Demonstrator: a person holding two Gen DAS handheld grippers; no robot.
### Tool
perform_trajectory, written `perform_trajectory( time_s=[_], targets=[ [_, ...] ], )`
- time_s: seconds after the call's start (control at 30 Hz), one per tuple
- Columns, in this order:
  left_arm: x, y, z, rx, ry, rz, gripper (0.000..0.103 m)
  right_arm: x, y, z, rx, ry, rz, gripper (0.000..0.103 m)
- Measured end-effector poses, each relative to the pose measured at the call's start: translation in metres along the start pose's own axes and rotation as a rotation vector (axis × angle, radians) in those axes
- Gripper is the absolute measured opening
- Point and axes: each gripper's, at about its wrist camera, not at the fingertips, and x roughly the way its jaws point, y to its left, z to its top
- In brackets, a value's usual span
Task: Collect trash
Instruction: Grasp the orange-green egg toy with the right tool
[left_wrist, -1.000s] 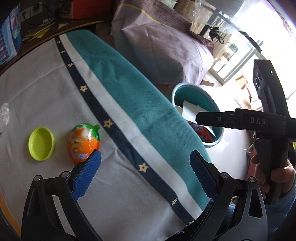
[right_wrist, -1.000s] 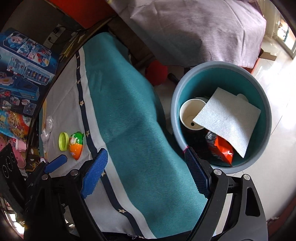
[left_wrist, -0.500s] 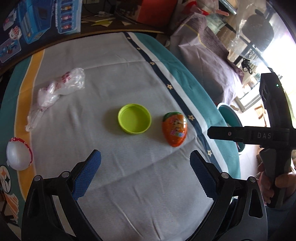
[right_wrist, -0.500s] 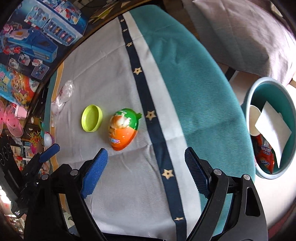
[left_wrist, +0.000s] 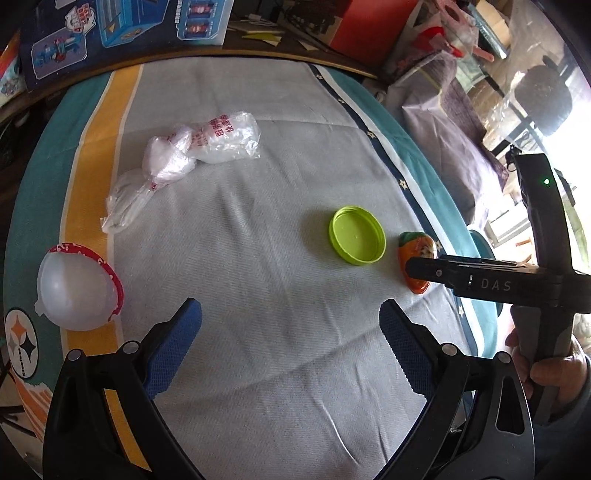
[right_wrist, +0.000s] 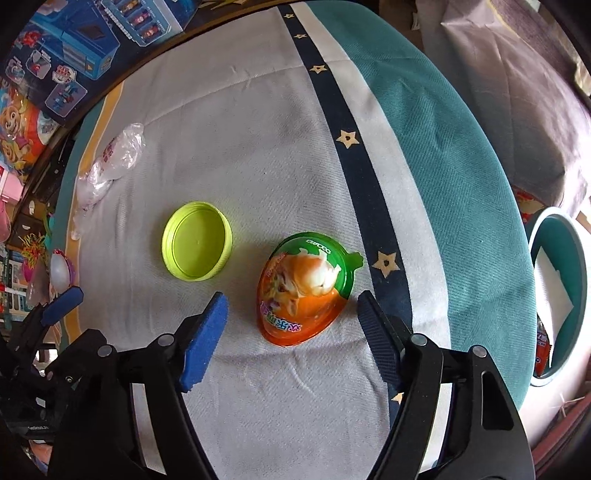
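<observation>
The right gripper (right_wrist: 291, 314) points steeply down at the cloth, its black frame ending in two ribbed blue pads (right_wrist: 205, 332). Its jaws have just been closing and stand one on each side of the egg-shaped orange and green wrapper (right_wrist: 303, 286), a glossy domed plastic shell with a flat rim and a small tab at its green end. The pads are near the shell's lower edges but do not press on it, so the jaws are apart and grip nothing.

The left gripper (left_wrist: 290, 334) has the same black arms and textured blue pads (left_wrist: 173, 347). Its jaws are spread wide over bare cloth with nothing between them.

Just beside the egg wrapper lies a lime-green round lid (right_wrist: 197, 240), shallow, with a ridged rim, its hollow side up. Farther off sits a crumpled clear plastic bag (left_wrist: 184, 162) with red print, soft and wrinkled. Near the cloth's yellow stripe rests a translucent white dome (left_wrist: 75, 291) with a torn red edge.

All of these lie on a woven tablecloth (left_wrist: 280, 369), grey in the middle, with a navy band of pale stars, white and teal stripes. Past the table's edge stands a round teal bin (right_wrist: 569, 254) holding white paper and a red wrapper. A hand (left_wrist: 557, 376) grasps the right gripper's dark handle. Printed toy boxes (right_wrist: 66, 55) line the far side.
</observation>
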Motion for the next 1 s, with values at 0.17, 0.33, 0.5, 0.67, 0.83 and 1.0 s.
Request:
perform_trajectory(
  time_s=[0.17,0.33,0.5,0.67,0.83,1.0],
  targets=[
    [0.004,0.005,0.003,-0.003,-0.004,-0.006,0.097,0.005,0.008,0.002,-0.031,-0.013,-0.033,0.07],
    [0.006,0.007,0.003,-0.004,-0.004,-0.011,0.097,0.007,0.011,0.0,-0.064,-0.024,-0.055,0.064],
    [0.006,0.008,0.003,-0.007,-0.003,-0.01,0.097,0.007,0.012,-0.003,-0.077,-0.043,-0.068,0.055],
    [0.003,0.01,-0.001,-0.016,-0.006,-0.01,0.097,0.004,0.015,-0.005,-0.087,-0.046,-0.046,0.044],
    [-0.001,0.01,-0.003,-0.021,-0.014,-0.006,0.097,0.002,0.02,-0.01,-0.089,-0.041,-0.022,0.044],
    [-0.007,0.008,-0.005,-0.021,-0.022,-0.004,0.097,-0.003,0.022,-0.012,-0.077,-0.045,0.006,0.044]
  ],
)
